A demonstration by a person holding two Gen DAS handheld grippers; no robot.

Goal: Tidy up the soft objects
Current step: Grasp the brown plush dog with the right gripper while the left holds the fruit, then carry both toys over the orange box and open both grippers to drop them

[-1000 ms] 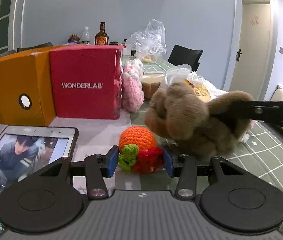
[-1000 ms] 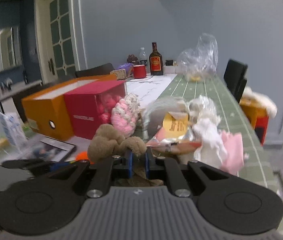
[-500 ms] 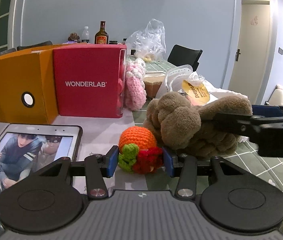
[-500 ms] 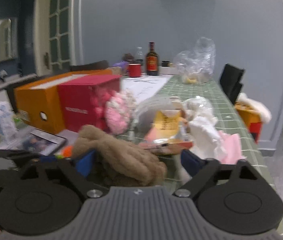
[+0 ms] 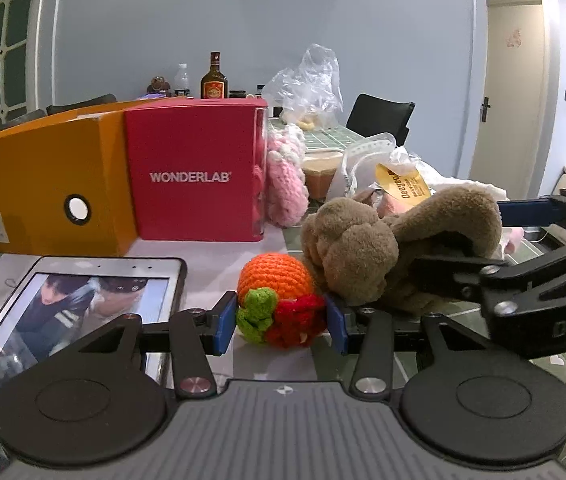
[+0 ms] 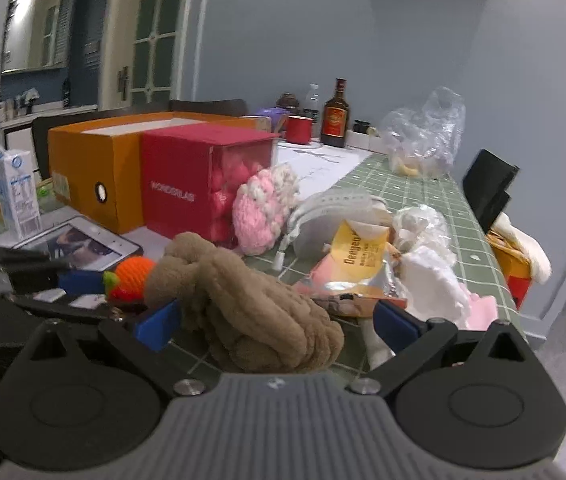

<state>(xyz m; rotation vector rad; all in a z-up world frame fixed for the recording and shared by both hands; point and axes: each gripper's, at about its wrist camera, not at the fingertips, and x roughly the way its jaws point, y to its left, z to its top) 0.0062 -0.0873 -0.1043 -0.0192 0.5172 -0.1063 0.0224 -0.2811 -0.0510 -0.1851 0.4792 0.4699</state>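
Observation:
My left gripper [image 5: 281,324] is shut on a small crochet toy [image 5: 275,280] with an orange body and green and red parts; the blue pads press on its sides. The toy also shows at the left of the right wrist view [image 6: 135,272]. A brown knotted plush [image 5: 355,256] lies on the table, touching the orange toy on its right. My right gripper [image 6: 277,324] straddles the brown plush [image 6: 251,312]. Its jaws are opening wide, with the plush between them and the right pad well clear of it.
Behind stand a red WONDERLAB box [image 5: 195,172] and an orange box [image 5: 43,184], with a pink crochet toy [image 5: 287,184] beside the red one. A tablet [image 5: 83,304] lies at the left near a milk carton [image 6: 17,192]. Wrappers and bags [image 6: 363,248] crowd the right.
The right gripper's jaws went from shut on the brown plush to wide open. The plush sank onto the table beside the orange toy. The left gripper kept its grip and place.

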